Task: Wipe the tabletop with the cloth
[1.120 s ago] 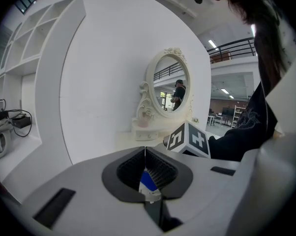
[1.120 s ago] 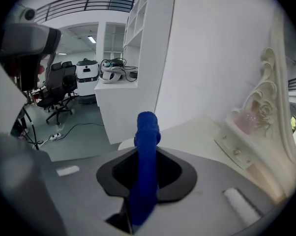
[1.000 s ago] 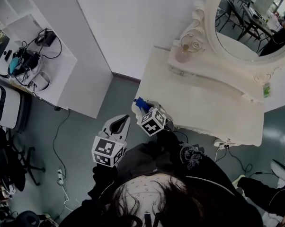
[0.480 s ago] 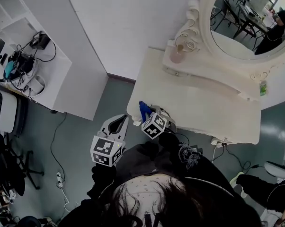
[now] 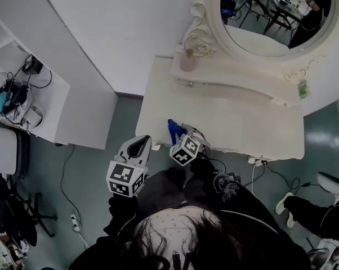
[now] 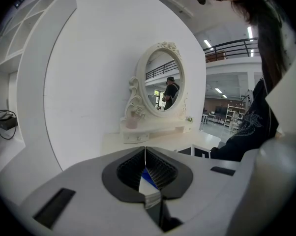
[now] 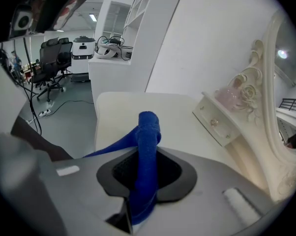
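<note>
Jaws of right gripper (image 7: 147,155) clamp cloth (image 7: 149,128), apparently mid-length.

I see an oval mirror (image 5: 271,13) at the back, a pink jar (image 5: 187,62) beside its frame, and cabled gear (image 5: 14,91) on white shelving (image 5: 59,97) to the left.

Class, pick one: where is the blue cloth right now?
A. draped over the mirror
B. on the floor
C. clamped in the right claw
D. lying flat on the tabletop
C: the right gripper view shows the blue cloth pinched in the right claw.
</note>
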